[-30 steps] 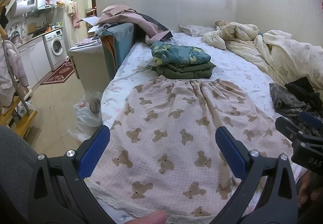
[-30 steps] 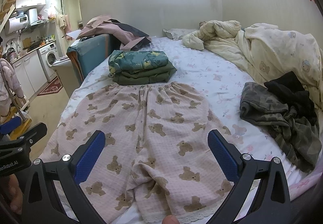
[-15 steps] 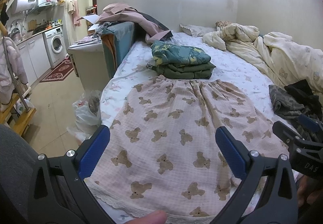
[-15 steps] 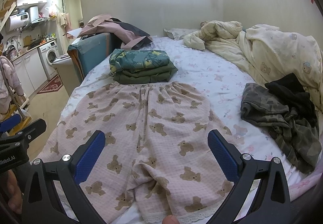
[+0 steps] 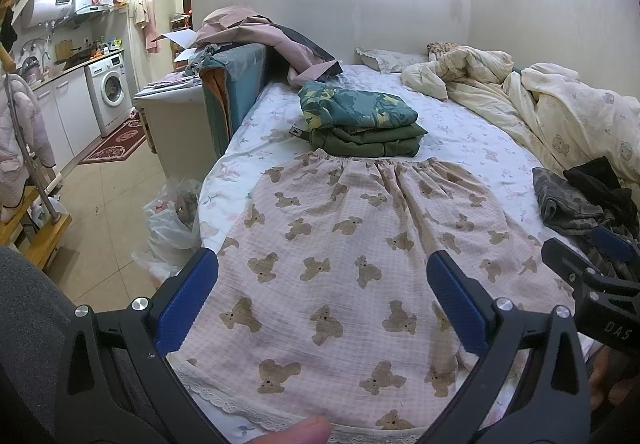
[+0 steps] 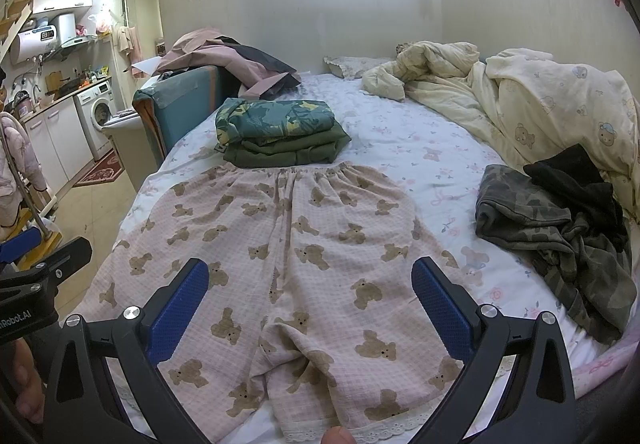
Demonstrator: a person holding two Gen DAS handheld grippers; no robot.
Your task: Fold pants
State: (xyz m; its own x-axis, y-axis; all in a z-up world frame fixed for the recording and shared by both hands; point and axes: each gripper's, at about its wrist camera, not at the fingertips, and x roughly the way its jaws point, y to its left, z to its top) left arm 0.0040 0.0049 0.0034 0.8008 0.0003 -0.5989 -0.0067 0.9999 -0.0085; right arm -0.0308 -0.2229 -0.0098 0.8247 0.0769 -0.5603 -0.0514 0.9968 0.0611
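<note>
Bed [image 5: 460, 139] scene unchanged; pants [image 5: 352, 268] flat.

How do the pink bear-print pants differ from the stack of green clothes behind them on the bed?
The pink bear-print pants lie spread flat and unfolded; the stack of green clothes is already folded. The pants are pale pink with brown bears; the stack is dark green, leaf-patterned on top. The pants lie near the open grippers; the stack sits beyond their waistband. Both rest on the bed.

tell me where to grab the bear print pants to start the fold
Grip the bear print pants at the lace hem corners nearest the grippers, coming in low from the bed's foot. They lie flat, waistband far, legs side by side. Likely left gripper on the left leg, right gripper on the right.
</note>
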